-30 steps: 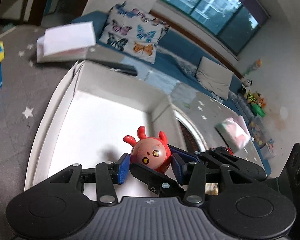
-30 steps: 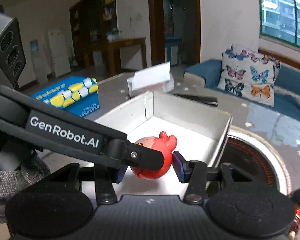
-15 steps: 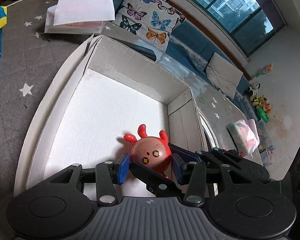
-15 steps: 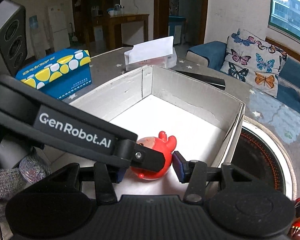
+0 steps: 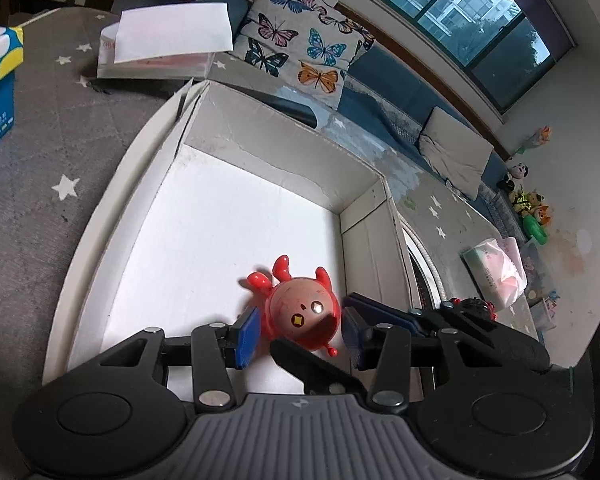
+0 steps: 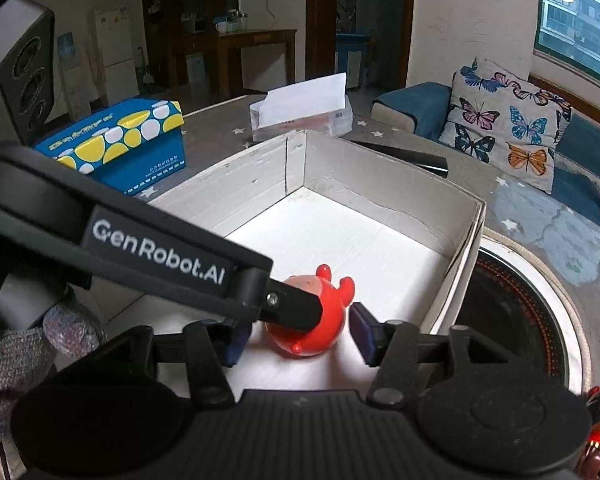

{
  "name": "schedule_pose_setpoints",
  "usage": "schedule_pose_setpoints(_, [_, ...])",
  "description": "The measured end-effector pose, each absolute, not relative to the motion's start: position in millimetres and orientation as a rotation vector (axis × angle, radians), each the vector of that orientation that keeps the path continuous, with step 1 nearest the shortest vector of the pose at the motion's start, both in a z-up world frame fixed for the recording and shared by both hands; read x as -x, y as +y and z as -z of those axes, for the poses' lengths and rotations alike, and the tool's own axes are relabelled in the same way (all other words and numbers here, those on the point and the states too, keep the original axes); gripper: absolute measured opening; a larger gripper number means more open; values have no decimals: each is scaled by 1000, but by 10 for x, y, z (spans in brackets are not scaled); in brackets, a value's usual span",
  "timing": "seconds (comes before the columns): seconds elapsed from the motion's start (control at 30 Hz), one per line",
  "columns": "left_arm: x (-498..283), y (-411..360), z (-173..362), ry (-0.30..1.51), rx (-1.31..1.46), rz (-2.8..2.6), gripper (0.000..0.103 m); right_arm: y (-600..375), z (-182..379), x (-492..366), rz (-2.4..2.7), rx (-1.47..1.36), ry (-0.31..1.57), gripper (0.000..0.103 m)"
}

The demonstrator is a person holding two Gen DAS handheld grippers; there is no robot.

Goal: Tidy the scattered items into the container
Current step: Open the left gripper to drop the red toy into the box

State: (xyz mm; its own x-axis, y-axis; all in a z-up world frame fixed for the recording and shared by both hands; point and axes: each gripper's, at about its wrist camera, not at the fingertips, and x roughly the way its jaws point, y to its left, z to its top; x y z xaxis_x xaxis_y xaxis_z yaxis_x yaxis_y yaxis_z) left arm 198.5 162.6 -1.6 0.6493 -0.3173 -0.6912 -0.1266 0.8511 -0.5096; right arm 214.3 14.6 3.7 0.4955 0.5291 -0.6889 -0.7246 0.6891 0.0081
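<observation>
Red toy [image 6: 312,322] lies on the white box [image 6: 384,196] floor between the opening jaws of the right gripper [image 6: 300,338], pads clear; a dark figurine [image 6: 598,432] on the table remains outside.

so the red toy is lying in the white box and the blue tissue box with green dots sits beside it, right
Not quite: the dots on the blue tissue box are yellow and white, not green, as the right wrist view shows. The rest holds: the red toy lies in the white box, and the tissue box sits beside it.
</observation>
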Motion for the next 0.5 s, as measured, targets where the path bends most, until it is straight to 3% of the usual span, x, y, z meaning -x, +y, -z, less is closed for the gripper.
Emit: schedule_pose_setpoints(0.5, [-1606,1358,-380,771,496,142,47,-471,-491,-1653,-740,170,594,59])
